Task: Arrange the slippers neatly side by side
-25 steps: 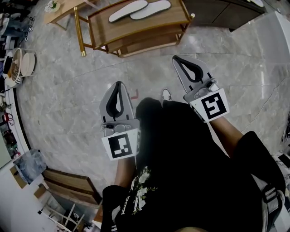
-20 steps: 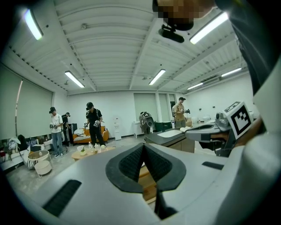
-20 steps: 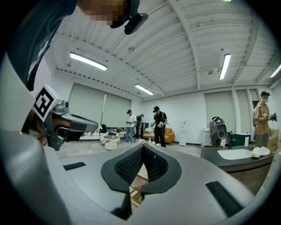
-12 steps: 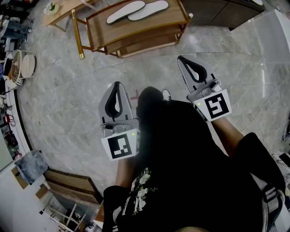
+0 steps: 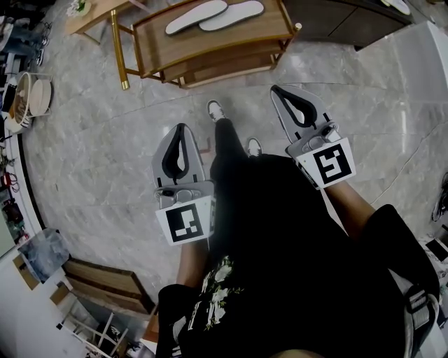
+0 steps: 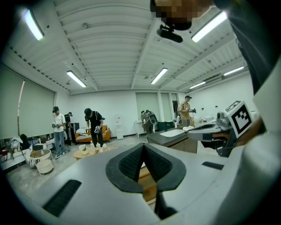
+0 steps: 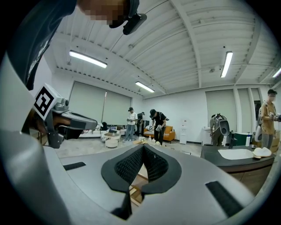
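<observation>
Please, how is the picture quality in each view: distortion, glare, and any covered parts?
Head view: strong wide-angle bending, the wooden shelf curves near the top edge; a pale sheen lies on the floor. Left gripper view: dark rounded corners, ceiling lights glare white, a mosaic patch at the top. Right gripper view: the same faults.

The person wears a black short-sleeved shirt [image 5: 301, 245] with a pale print [image 5: 213, 294], perhaps floral, at seven o'clock, black trousers [image 5: 225, 150] and white shoes [image 5: 215, 110]. The grey left gripper [image 5: 183, 128] and right gripper [image 5: 276, 89] carry black-and-white marker cubes [image 5: 186, 222].

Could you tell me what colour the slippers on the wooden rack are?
White or very pale; the slippers show best in the head view.
</observation>
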Demonstrator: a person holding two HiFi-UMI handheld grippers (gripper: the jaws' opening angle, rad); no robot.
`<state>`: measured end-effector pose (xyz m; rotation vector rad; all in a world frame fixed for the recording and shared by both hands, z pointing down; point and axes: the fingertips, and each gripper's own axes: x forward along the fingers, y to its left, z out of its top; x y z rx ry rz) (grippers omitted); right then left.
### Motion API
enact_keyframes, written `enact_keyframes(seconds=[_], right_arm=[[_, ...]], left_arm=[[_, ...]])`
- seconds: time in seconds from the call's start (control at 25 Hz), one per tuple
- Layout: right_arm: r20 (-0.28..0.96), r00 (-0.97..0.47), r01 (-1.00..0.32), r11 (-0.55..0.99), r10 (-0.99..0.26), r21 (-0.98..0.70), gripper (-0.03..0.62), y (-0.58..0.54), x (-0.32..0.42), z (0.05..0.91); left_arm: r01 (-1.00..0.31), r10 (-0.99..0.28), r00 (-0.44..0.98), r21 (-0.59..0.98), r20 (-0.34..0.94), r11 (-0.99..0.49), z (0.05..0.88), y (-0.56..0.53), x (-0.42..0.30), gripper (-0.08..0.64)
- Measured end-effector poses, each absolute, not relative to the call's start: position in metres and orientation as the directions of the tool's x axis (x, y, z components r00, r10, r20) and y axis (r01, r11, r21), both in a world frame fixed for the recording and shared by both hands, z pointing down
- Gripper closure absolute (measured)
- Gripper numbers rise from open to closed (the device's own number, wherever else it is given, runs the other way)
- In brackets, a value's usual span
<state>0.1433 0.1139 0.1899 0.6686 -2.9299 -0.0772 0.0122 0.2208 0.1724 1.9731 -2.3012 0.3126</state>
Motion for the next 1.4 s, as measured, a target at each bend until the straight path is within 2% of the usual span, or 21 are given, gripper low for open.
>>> enact_keyframes(seconds=[0.76,1.4], right_arm=[[0.110,-0.885,-0.443,0.891,-0.452,0.101,0.598,0.040,0.082,0.187],[0.122,-0.838,-0.518,0.846,-0.531,0.124,0.598,-0.016,0.024,0.169]], left_arm=[[-0.987,-0.973,-0.145,-0.100,0.181,0.128,0.171,0.142,-0.052,0.558],[-0.995,-0.985,-0.036,-0.095,0.168,0.020,0.166,0.069,-0.115,0.558]])
